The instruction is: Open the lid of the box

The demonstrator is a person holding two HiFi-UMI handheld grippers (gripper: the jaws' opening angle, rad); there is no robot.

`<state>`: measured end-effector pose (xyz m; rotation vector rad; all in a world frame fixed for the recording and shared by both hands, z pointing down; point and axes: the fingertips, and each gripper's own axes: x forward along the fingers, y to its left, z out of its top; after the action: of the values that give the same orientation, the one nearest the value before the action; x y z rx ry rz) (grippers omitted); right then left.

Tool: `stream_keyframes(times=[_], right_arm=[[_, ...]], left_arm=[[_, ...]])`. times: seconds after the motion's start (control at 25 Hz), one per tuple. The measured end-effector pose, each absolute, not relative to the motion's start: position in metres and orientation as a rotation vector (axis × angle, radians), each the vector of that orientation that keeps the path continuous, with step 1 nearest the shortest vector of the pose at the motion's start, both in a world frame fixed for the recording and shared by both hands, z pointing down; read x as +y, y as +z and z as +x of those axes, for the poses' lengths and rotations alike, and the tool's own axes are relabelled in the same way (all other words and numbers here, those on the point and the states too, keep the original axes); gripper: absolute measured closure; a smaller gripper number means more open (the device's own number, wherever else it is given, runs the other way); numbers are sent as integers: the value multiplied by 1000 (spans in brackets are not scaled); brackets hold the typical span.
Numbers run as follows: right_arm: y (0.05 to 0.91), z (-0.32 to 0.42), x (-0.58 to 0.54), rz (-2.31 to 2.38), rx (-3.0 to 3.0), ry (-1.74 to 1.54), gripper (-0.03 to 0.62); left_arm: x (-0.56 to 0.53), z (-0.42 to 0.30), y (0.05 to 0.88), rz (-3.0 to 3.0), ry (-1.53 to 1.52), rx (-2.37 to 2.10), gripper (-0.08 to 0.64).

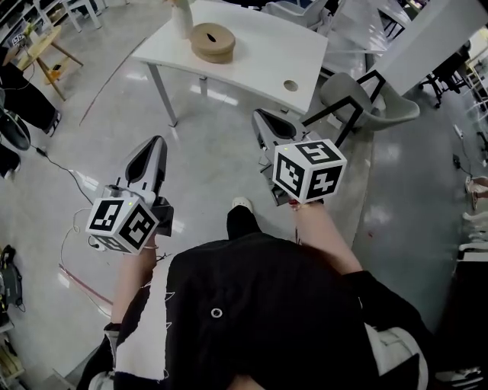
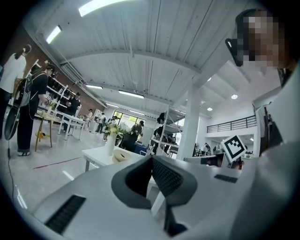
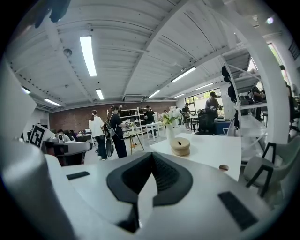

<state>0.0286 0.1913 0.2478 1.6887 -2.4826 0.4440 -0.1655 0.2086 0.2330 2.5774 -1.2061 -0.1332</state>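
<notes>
Head view is showing the left gripper (image 1: 155,146) and right gripper (image 1: 263,120) both pressing their jaws together on nothing, pointing toward the white table (image 1: 259,57), where the lidded round box (image 1: 213,42) is sitting well away, probably awaiting approach.

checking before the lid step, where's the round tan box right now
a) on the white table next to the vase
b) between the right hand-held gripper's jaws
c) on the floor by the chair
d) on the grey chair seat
a: the round tan box sits on the white table beside the vase, ahead of the left hand-held gripper and right hand-held gripper, both shut and empty.
</notes>
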Motion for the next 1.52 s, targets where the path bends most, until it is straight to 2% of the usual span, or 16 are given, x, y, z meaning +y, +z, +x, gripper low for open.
stream_keyframes(times=[0.36,1.2,1.52], right_arm=[[276,30,123,1596,-2473,471,588],[276,79,-71,1460,-2558,483,588],[306,92,-109,1400,-2551,530,588]], left_arm=[[146,-169,252,2514,-124,-1280,549],[-32,-111,259,2448,-125,-1395,549],[-68,-95,294,2381,-94,-1421,549]])
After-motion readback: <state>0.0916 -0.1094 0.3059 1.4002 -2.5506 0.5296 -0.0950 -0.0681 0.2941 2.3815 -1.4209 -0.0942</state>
